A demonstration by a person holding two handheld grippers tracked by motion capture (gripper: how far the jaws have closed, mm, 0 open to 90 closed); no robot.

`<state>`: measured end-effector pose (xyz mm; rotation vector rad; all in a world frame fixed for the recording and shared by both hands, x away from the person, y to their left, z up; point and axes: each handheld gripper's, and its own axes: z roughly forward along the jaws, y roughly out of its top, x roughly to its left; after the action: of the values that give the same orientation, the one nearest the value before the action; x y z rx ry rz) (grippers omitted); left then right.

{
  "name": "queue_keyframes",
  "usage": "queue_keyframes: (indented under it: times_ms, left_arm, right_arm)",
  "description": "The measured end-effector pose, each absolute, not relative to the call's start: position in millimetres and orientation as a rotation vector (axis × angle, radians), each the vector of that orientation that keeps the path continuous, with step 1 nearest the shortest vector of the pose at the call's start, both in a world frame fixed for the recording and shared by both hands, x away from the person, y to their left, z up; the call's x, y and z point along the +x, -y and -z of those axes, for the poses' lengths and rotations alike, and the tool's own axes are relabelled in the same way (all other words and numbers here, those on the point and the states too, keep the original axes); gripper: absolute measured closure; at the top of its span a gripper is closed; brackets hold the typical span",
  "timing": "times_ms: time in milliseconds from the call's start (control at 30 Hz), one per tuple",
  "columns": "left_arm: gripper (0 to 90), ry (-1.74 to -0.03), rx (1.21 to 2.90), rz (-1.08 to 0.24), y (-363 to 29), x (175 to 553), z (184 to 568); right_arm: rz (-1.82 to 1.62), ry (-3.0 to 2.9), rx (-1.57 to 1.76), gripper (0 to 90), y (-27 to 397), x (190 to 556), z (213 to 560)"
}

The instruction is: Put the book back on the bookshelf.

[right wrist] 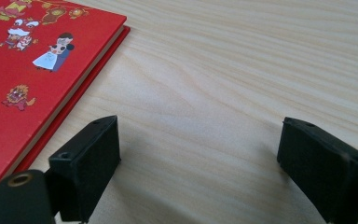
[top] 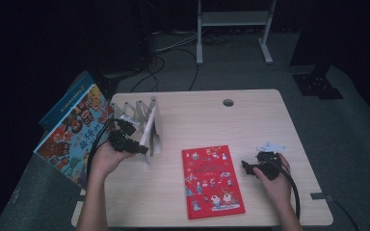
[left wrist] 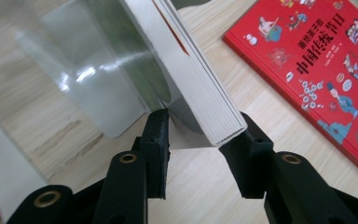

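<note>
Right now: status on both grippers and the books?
Left gripper open around white book's corner at the rack. Right gripper open, empty, beside red book. Nothing in the way.

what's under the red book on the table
The red book lies flat on the wooden table. Bare tabletop shows along its edges, and nothing sticks out from beneath it. The cover hides whatever might be directly underneath.

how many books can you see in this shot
3, maybe more hidden. A red picture book lies flat on the table. A white book stands in the metal book rack, between the left hand-held gripper jaws. A colourful picture book leans off the table's left edge.
</note>
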<state>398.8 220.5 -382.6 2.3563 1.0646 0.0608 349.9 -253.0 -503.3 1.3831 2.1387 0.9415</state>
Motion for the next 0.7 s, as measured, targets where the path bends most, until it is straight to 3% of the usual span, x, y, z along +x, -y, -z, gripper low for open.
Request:
queue_keyframes:
  times_ms: [367, 700]
  left_arm:
    - [58.8, -0.997, 2.350, -0.035, -197.1, 400.7, 384.9]
    - [57.2, -0.988, 2.322, -0.044, -202.8, 396.6, 388.3]
  right_arm:
    - [-0.941, -2.139, 1.383, 12.0, 253.0, 349.9, 503.4]
    - [-0.941, -2.139, 1.384, 12.0, 252.9, 349.9, 503.3]
